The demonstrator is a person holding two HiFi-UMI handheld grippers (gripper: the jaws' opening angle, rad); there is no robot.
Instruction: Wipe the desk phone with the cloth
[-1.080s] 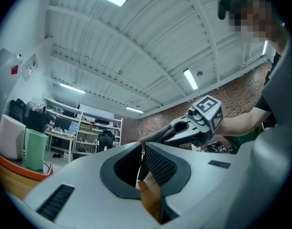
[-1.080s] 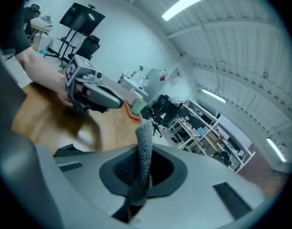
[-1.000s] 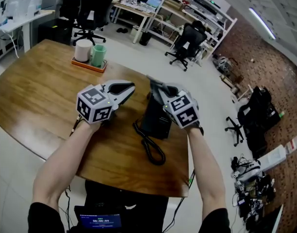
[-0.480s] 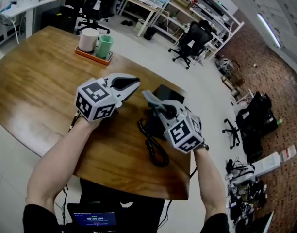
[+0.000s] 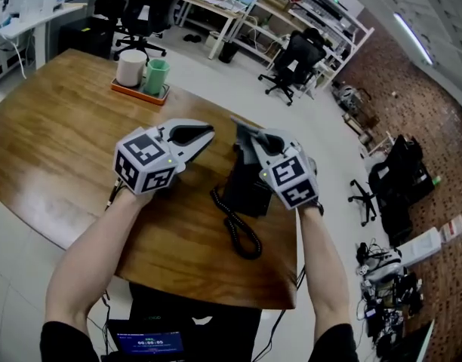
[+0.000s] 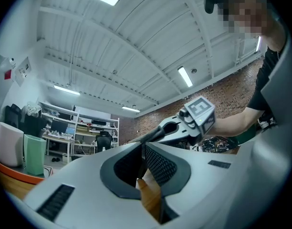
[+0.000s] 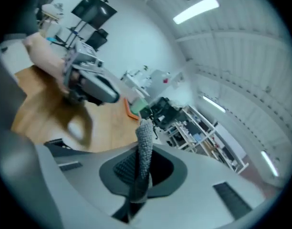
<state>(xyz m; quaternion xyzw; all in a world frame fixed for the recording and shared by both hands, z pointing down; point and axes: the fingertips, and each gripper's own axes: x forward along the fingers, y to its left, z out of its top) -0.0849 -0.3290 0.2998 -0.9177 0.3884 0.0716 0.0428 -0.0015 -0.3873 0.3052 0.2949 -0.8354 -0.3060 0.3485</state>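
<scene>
Mid-wipe, I pinch the grey cloth (image 7: 144, 149) in my right gripper (image 5: 244, 133) above the desk phone (image 5: 246, 191), left gripper (image 5: 207, 133) closed empty beside it; next, press down.

Much of desk phone (image 5: 244, 188) hidden beneath right gripper (image 5: 243, 133), lower end of cloth (image 7: 144, 149) lost between jaws, left gripper (image 7: 112, 94) blurred

The left tongs (image 5: 207, 133) and right tongs (image 5: 241, 129) were smooth pale grey plastic shells with dark grey textured pads (image 6: 158, 163) set in dark recesses and small dark slotted patches on top. Each carried a white cube (image 5: 146, 161) printed with black square markers. The person wore short black sleeves (image 5: 63, 336) and a dark band (image 5: 312, 207) at the right wrist.
</scene>
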